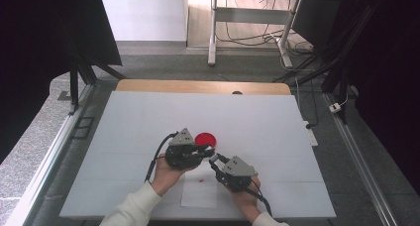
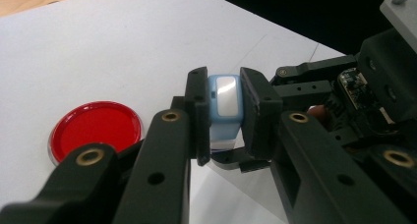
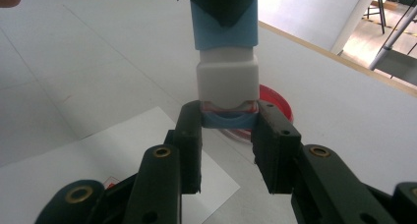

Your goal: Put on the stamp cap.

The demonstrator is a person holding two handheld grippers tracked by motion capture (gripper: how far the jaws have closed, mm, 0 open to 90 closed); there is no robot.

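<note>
We are clamping the blue stamp (image 2: 224, 103) in both the left gripper (image 2: 223, 113) and the right gripper (image 3: 229, 123), beside the red dish (image 2: 96, 128), to pull its cap free.

White table (image 1: 148, 117), red dish (image 1: 205, 139) near centre, white paper (image 1: 199, 194) at six o'clock of it, by near edge.

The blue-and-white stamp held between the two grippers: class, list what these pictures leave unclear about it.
- High view: the stamp is too small, and the left gripper and right gripper cover it.
- Left gripper view: its lower end is hidden by the jaws.
- Right gripper view: its top is covered by the other gripper; its underside is hidden.
- Red dish: contents unclear.
</note>
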